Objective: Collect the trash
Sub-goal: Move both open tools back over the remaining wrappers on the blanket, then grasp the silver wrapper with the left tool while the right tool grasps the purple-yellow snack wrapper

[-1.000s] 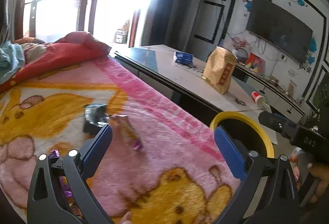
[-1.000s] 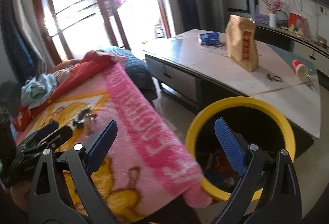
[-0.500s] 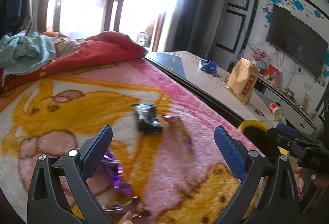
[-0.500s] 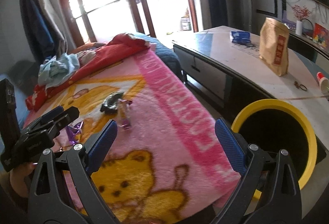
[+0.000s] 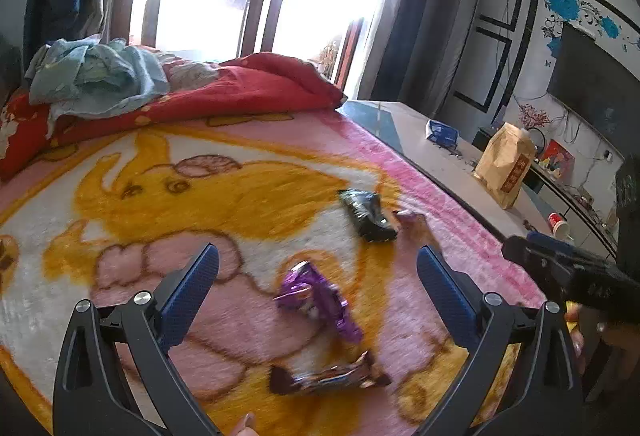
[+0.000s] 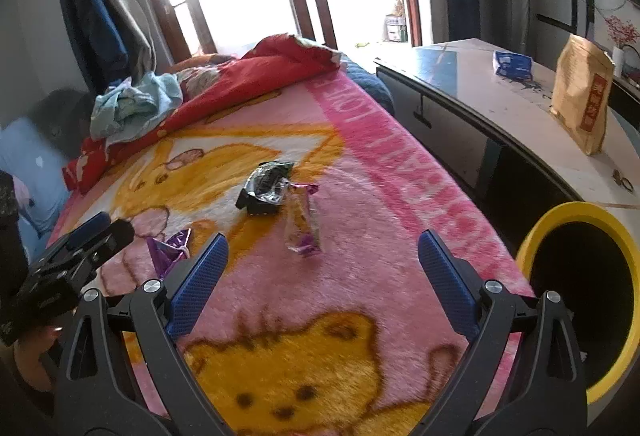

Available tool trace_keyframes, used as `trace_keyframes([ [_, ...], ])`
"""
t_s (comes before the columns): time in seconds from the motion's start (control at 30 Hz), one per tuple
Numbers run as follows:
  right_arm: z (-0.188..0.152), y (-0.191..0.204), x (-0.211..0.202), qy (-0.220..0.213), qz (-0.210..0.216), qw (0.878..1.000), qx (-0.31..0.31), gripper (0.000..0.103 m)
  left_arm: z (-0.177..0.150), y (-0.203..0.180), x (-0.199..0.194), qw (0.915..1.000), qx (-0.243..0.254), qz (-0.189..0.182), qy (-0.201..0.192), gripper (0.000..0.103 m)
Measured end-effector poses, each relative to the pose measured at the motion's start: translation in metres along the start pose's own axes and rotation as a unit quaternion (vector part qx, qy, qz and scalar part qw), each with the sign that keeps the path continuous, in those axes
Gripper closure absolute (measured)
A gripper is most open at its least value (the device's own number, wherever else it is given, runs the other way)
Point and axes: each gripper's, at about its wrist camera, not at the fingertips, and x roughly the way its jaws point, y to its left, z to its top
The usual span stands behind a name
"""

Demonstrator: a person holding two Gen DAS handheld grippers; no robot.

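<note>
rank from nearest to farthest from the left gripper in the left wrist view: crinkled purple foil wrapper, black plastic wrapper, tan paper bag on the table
1. The crinkled purple foil wrapper lies on the pink blanket, between the open fingers of the left gripper.
2. The black plastic wrapper lies farther up the blanket, slightly right.
3. The tan paper bag stands on the table, beyond the bed's right edge.

Your left tool (image 5: pixel 318 274) hangs wide apart above the purple wrapper (image 5: pixel 320 296), with bare blanket (image 5: pixel 200 196) around it. The black wrapper (image 5: pixel 368 214) lies ahead; your right tool (image 6: pixel 322 262) crowds the right side. The desk (image 6: pixel 500 104) edges the bed beside the yellow bin (image 6: pixel 624 236).
</note>
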Motion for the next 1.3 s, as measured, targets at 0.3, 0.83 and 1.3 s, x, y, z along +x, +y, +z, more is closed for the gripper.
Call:
trace_keyframes([
  [0.3,0.006,0.013,0.022,0.012,-0.001,1.000,-0.012,0.016,-0.017,0.027,-0.001,0.9989,-0.015,-0.017,0.040,0.007],
  [0.83,0.013,0.014,0.064,0.047,-0.016,0.999,-0.013,0.016,-0.049,0.029,0.020,0.9890,-0.038,-0.078,0.120,0.037],
  [1.3,0.006,0.008,0.100,0.087,-0.036,0.996,-0.001,0.067,-0.057,0.000,0.018,0.9861,0.017,-0.089,0.140,0.061],
])
